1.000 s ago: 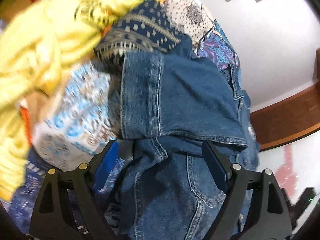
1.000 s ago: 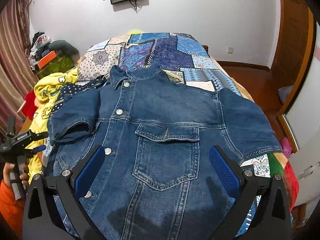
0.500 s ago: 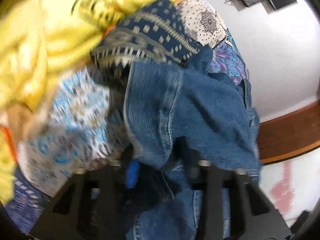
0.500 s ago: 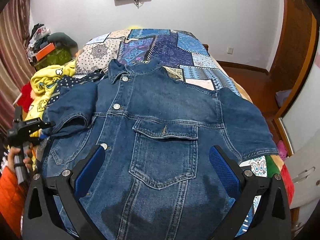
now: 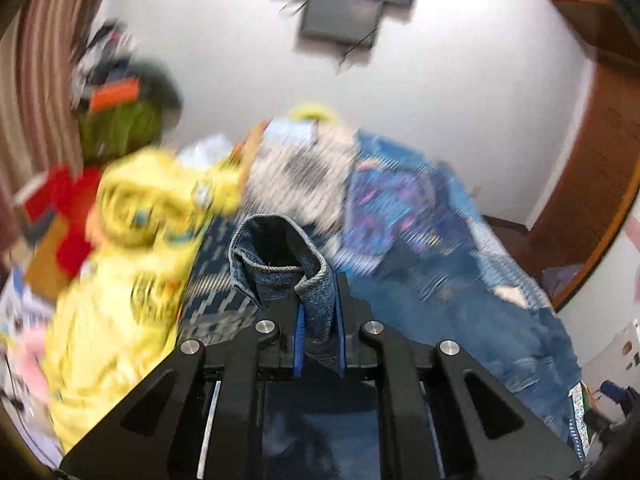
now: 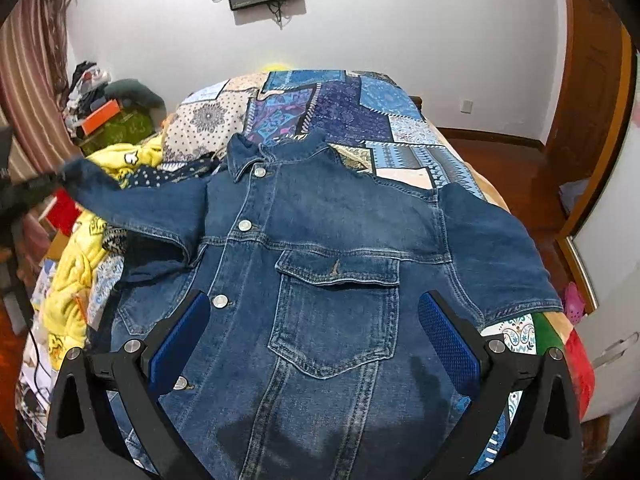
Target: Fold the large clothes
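Note:
A blue denim jacket (image 6: 332, 248) lies face up on the bed, collar far, buttons down its left side. My left gripper (image 5: 318, 312) is shut on the cuff of the jacket's left sleeve (image 5: 280, 256) and holds it lifted; in the right wrist view that sleeve (image 6: 132, 204) stretches out to the left, raised off the bed. My right gripper (image 6: 314, 340) is open and empty, hovering above the jacket's chest pocket (image 6: 336, 312). The left wrist view is blurred by motion.
A patchwork quilt (image 6: 352, 112) covers the bed. Yellow clothes (image 6: 76, 264) and a red item (image 6: 64, 212) are piled at the bed's left side. A cluttered shelf (image 6: 108, 116) stands by the striped curtain. Wooden furniture (image 6: 588, 120) lines the right wall.
My left gripper closed on the left sleeve cuff and lifted it up and outward; its camera now faces the room. My right gripper stayed open, moved slightly.

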